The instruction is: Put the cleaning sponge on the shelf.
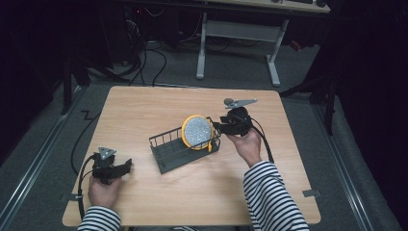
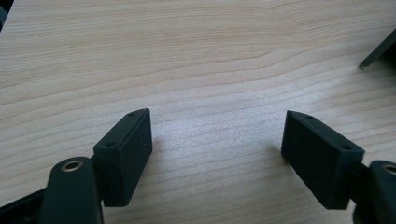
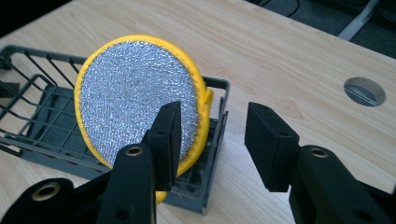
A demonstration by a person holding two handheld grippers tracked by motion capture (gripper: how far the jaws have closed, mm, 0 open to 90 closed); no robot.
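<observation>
high view: a round yellow-rimmed scouring pad with a silver mesh face (image 1: 197, 132) stands on edge at the right end of a dark grey wire basket (image 1: 166, 154) in the middle of the light wooden bench (image 1: 144, 110). the right gripper (image 1: 217, 127) sits just beside the pad; the left gripper (image 1: 129, 166) rests well apart, near the bench's front left.

left gripper view: jaws spread wide over bare bench (image 2: 196, 56) — nothing between them.

right gripper view: jaws parted about halfway, nothing clamped — the pad (image 3: 135, 102) leans against the basket wall (image 3: 217, 123) just past the near jaw.
</observation>
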